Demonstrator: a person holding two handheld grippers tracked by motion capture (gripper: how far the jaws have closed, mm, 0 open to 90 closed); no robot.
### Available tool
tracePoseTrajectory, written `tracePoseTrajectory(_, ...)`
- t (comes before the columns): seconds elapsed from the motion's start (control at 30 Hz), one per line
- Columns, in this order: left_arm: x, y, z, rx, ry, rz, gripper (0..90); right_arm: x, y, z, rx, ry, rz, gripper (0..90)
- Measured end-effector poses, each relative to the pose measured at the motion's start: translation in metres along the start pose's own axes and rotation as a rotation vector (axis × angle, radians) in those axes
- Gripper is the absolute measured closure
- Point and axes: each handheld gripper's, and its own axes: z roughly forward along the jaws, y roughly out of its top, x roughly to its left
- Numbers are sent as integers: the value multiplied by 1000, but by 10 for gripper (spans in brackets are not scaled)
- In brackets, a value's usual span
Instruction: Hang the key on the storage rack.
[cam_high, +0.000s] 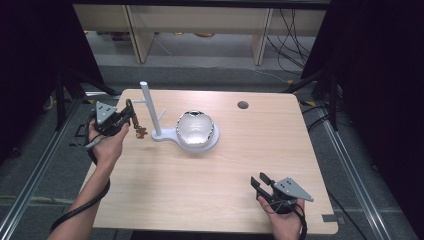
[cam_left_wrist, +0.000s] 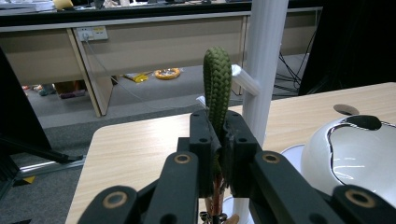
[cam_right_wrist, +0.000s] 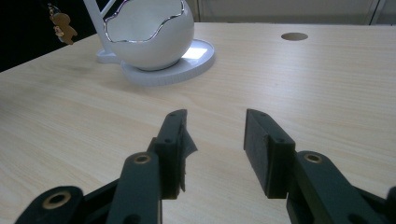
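Observation:
My left gripper (cam_high: 125, 117) (cam_left_wrist: 218, 135) is shut on a green braided strap loop (cam_left_wrist: 217, 88) that stands up between its jaws. From the strap a small brown charm (cam_high: 141, 132) (cam_right_wrist: 63, 27) hangs just left of the white stand's post (cam_high: 150, 107) (cam_left_wrist: 262, 70). The strap's top sits close beside one of the post's short pegs (cam_left_wrist: 246, 80), apart from it as far as I can tell. A white egg-shaped bowl (cam_high: 195, 128) (cam_right_wrist: 148, 35) rests on the stand's round base (cam_right_wrist: 196, 58). My right gripper (cam_high: 261, 181) (cam_right_wrist: 215, 142) hovers open near the table's front right, nothing between its fingers.
The wooden table (cam_high: 225, 160) has a round cable hole (cam_high: 243, 105) (cam_right_wrist: 294, 36) at the back right. Shelving and cables lie on the floor beyond the far edge. Dark frames and rails flank both sides of the table.

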Motion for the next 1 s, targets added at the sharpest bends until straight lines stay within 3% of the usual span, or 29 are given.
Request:
tracePoseTrajectory(0.13, -1, 1, 2, 1, 4, 4, 831, 0, 0, -1, 14, -2, -1, 601)
tracePoseTrajectory(0.6, -9, 7, 8, -4, 11, 34, 830, -1, 0, 0, -9, 1, -2, 601)
tracePoseTrajectory(0.7, -11, 7, 8, -3, 19, 56, 830, 1, 0, -3, 19, -7, 28, 600)
tracePoseTrajectory(0.73, -12, 7, 8, 0, 23, 63, 830, -2, 0, -1, -1, 10, -3, 601)
tracePoseTrajectory(0.77, -13, 7, 8, -1, 24, 67, 829, 1, 0, -2, 11, 4, 30, 601)
tracePoseTrajectory(0.8, -13, 7, 9, 0, 25, 75, 829, -2, 0, 0, -11, -5, -14, 600)
tracePoseTrajectory(1.0, -20, 5, 12, 16, 28, 115, 827, -2, -1, 1, -9, 3, -13, 600)
